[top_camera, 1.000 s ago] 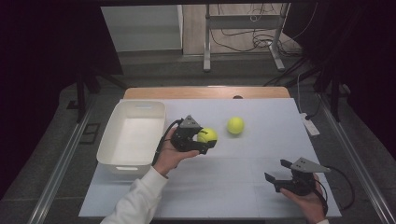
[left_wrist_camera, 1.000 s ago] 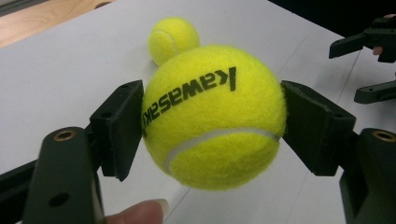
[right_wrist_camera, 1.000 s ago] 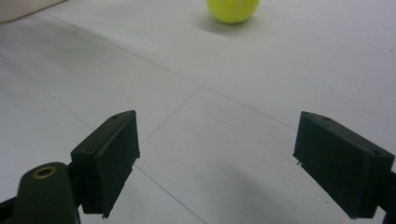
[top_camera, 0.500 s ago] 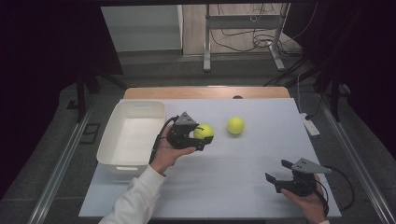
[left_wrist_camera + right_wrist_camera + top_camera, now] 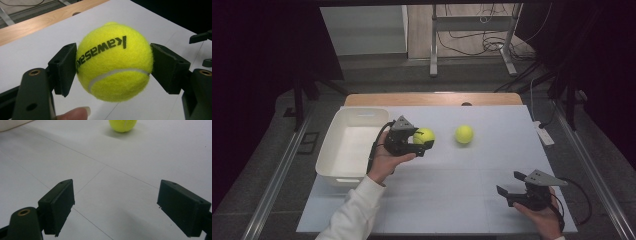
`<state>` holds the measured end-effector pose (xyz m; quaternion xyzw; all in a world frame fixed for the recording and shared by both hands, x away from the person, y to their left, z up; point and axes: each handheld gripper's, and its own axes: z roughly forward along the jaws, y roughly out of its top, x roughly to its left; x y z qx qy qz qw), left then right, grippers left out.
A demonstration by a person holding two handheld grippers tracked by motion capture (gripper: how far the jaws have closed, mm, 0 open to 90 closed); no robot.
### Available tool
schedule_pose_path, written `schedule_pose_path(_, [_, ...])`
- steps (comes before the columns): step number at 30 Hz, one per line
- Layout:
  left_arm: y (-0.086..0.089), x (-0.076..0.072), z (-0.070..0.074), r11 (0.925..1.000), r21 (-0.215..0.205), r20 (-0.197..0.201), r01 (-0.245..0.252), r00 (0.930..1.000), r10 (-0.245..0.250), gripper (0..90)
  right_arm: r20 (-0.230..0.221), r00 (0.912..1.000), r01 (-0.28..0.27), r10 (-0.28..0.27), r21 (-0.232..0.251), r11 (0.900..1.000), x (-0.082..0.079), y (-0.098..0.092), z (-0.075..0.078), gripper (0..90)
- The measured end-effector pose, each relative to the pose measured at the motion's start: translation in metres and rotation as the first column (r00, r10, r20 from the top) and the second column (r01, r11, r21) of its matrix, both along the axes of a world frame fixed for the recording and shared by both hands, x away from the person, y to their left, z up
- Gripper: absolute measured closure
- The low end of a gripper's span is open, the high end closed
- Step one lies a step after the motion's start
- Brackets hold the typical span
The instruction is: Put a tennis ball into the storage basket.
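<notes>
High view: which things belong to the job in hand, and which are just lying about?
In the job:
held tennis ball, clamped in the left gripper
white bin beside it
second tennis ball, loose on the table

Lying about:
white device at the table's right edge
right gripper, open and idle

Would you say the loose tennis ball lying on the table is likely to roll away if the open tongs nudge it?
Probably: the loose tennis ball is round and rests free on the flat white table. Its felt likely grips well, as the left tongs hold the held ball by its sides alone. It probably weighs little.
</notes>
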<state>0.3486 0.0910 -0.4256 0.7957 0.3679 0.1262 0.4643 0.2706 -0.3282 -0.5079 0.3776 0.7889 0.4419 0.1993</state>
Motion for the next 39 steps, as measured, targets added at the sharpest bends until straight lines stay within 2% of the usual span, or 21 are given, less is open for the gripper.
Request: schedule_pose_path(39, [0.034,0.002,0.013,0.9970,-0.044,0.029,-0.064,0.9974,0.066,26.8,0.000,1.0000,0.002,-0.002,-0.005,1.000,-0.001,0.000,0.000,14.5])
